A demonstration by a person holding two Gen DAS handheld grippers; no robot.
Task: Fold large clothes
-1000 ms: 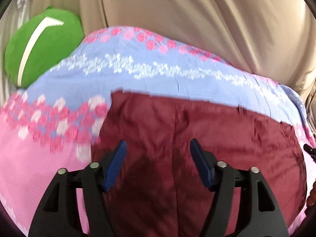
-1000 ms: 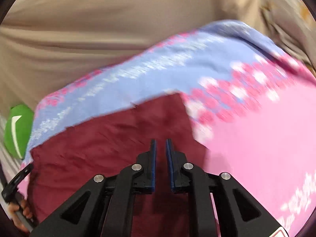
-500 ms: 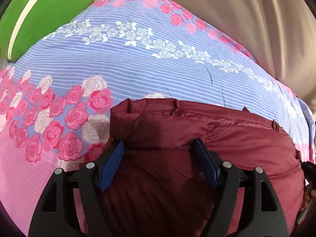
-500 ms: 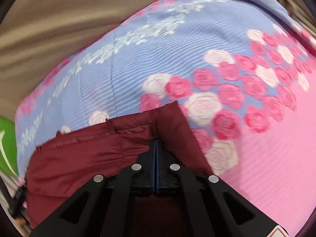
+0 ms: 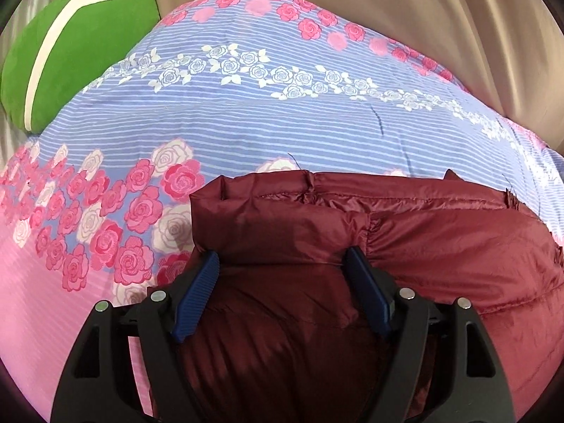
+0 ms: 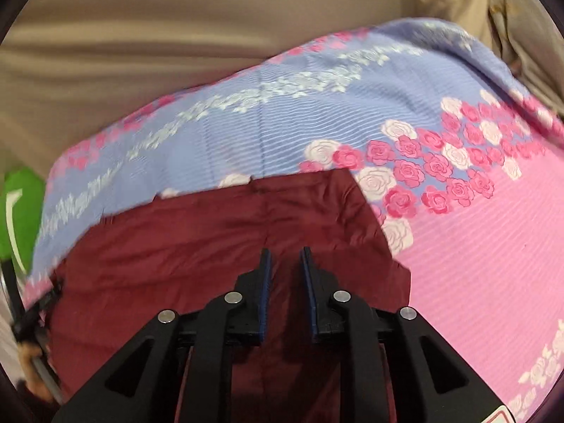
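A maroon padded jacket lies folded on a flowered bedspread. My left gripper stands wide over the jacket's left corner. A puffy fold bulges between the blue pads, and I cannot tell if they press on it. In the right wrist view the jacket lies flat, its right corner just ahead of my right gripper. That gripper's jaws are opening, a narrow gap apart, with nothing pinched between them and the jacket lying underneath.
A green cushion with a white stripe sits at the bedspread's far left corner. Beige cloth hangs behind the bed. Pink bedspread stretches to the right of the jacket. A person's hand shows blurred at the left edge.
The right gripper, shut at the jacket's corner half a second ago, has opened and drawn back. The left gripper came down closer over the jacket's left corner.
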